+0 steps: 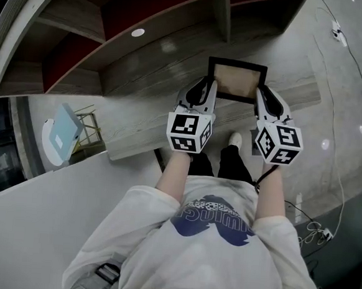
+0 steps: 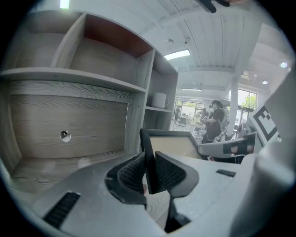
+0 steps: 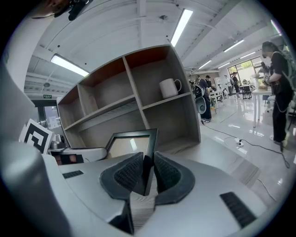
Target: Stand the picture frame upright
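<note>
A black picture frame (image 1: 238, 80) with a tan panel is held above the wooden desk surface (image 1: 149, 76), tilted with its face up toward me. My left gripper (image 1: 200, 94) is shut on its left side edge, and the frame (image 2: 149, 157) runs between the ribbed pads (image 2: 132, 172). My right gripper (image 1: 265, 99) is shut on its right side edge, where the frame (image 3: 147, 157) sits clamped between both pads (image 3: 166, 175). The frame's lower edge is hidden behind the grippers.
A wooden shelf unit (image 1: 116, 17) with red-backed compartments rises behind the desk. A white mug (image 3: 169, 87) stands in one compartment. A cable hole (image 2: 65, 135) marks the back panel. People (image 3: 280, 78) walk the shiny floor at right. A pale blue chair (image 1: 62, 134) stands at left.
</note>
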`<state>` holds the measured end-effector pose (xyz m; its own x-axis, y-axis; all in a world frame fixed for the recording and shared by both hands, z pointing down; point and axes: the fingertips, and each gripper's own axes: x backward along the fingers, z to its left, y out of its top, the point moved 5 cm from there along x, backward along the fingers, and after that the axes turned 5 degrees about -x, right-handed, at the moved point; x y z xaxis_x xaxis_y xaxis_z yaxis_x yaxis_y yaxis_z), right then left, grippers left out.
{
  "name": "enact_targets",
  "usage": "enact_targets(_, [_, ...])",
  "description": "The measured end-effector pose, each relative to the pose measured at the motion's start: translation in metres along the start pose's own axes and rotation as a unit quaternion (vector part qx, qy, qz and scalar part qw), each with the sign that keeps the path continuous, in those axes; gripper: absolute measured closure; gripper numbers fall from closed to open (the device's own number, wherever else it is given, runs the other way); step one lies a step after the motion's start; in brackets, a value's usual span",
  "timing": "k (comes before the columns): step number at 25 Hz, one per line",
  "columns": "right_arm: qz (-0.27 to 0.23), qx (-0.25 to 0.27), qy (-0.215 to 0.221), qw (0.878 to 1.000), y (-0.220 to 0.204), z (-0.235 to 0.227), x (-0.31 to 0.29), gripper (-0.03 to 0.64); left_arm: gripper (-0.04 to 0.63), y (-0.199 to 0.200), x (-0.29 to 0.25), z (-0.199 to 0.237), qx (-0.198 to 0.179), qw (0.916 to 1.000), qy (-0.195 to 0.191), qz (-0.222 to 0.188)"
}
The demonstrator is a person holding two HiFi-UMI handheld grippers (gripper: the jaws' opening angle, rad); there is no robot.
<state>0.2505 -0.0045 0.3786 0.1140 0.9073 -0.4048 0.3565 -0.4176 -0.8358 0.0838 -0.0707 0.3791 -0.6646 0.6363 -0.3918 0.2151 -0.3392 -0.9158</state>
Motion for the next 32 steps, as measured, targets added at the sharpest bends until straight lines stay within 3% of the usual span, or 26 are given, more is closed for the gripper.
enact_targets(11, [0.017,0.017,0.035,0.999,0.008,-0.038,-0.008,0.548,0.52,-0.004,-0.025,-0.024,0.007,0.9995,0.03,0.003])
enact_targets(22, [0.023,0.037,0.003,0.999,0.013,-0.02,-0.039,0.548,0.52,-0.001,-0.041,0.013,0.009,1.0,-0.004,-0.001])
enact_targets(32, [0.002,0.061,0.018,0.998,0.021,-0.004,-0.072,0.548,0.517,0.004,-0.045,0.047,-0.002,0.9988,-0.008,-0.048])
